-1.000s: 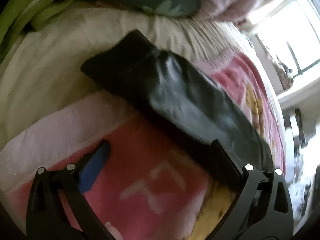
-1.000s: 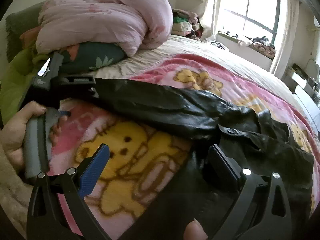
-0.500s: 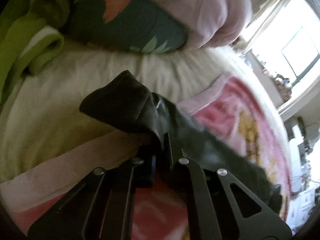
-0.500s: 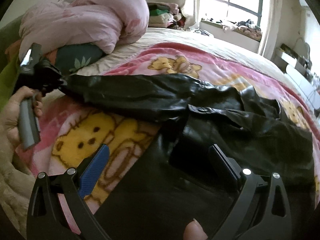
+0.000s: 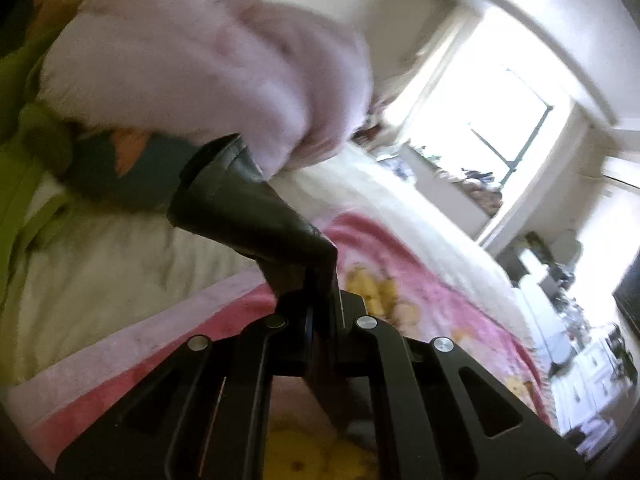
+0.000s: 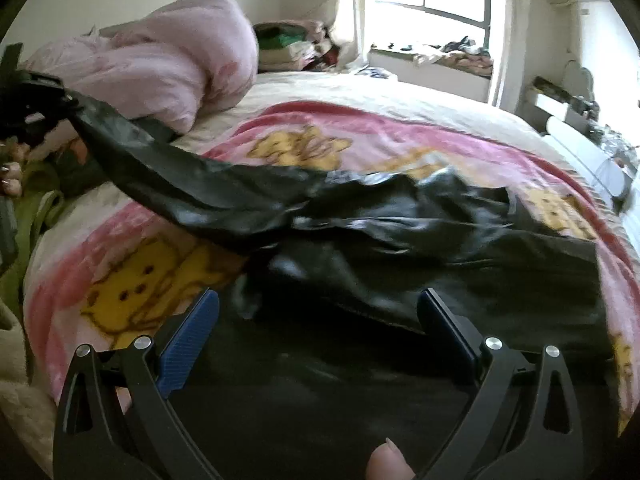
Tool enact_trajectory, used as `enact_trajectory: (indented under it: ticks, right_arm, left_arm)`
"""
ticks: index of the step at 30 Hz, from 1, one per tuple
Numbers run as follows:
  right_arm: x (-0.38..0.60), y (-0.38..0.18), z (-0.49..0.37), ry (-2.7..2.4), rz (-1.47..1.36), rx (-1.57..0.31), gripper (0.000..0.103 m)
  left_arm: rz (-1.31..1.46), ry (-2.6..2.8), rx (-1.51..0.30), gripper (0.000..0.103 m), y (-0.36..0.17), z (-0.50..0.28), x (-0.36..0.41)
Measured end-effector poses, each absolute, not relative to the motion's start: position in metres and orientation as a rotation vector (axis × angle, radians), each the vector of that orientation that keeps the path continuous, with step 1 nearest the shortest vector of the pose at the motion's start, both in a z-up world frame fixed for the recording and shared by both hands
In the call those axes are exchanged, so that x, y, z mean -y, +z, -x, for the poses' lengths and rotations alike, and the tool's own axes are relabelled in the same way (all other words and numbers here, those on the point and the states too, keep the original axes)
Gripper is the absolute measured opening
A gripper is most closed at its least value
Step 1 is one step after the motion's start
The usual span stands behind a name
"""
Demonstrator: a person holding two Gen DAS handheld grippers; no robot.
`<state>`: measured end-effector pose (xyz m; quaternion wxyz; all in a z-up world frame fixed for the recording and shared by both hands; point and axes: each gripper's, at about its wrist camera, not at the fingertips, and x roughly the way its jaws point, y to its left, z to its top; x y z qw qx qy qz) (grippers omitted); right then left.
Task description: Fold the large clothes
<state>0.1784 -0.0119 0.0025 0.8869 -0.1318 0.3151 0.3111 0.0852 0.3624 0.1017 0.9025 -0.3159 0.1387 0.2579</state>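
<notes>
L jaws tight on glossy sleeve [image 5: 256, 216] — R agape

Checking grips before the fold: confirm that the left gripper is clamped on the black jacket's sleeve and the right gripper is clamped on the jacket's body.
Only the right-hand part is wrong. The right wrist view shows the right gripper open above the black jacket, its pads apart and gripping nothing. The left gripper is indeed shut on the sleeve, as the left wrist view shows.

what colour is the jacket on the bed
Black and shiny, like leather; the jacket shows best in the right wrist view.
</notes>
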Motion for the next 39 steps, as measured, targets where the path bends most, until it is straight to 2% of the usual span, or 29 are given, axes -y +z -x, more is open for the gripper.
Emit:
enact_trajectory:
  ticks: [9,15,23,34,36,38,39]
  right_arm:
    - [0.092,0.018,-0.207,0.508,0.242,-0.626,0.099]
    - [0.147,0.017,-0.221,0.393,0.211,-0.622,0.099]
    - [0.220,0.022,-0.232,0.285,0.054,-0.624,0.099]
    - [0.276,0.015,-0.244,0.173,-0.022,-0.660,0.099]
    - [0.278,0.011,-0.246,0.169,-0.027,-0.673,0.099]
    - [0.280,0.008,-0.249,0.174,-0.037,-0.690,0.099]
    - [0.281,0.007,-0.249,0.179,-0.049,-0.696,0.099]
  left_arm:
    - [0.481,0.249,-0.219,0.000,0.156,-0.120,-0.264]
    - [0.345,0.007,-0.272,0.000,0.152,-0.147,-0.189]
    - [0.233,-0.198,-0.412,0.000,0.106,-0.188,-0.109]
    - [-0.119,-0.278,-0.719,0.002,-0.006,-0.223,-0.012]
    - [-0.224,-0.273,-0.737,0.006,-0.022,-0.220,0.003]
    - [-0.272,-0.288,-0.763,0.023,-0.031,-0.216,0.014]
    - [-0.294,-0.292,-0.779,0.028,-0.035,-0.213,0.017]
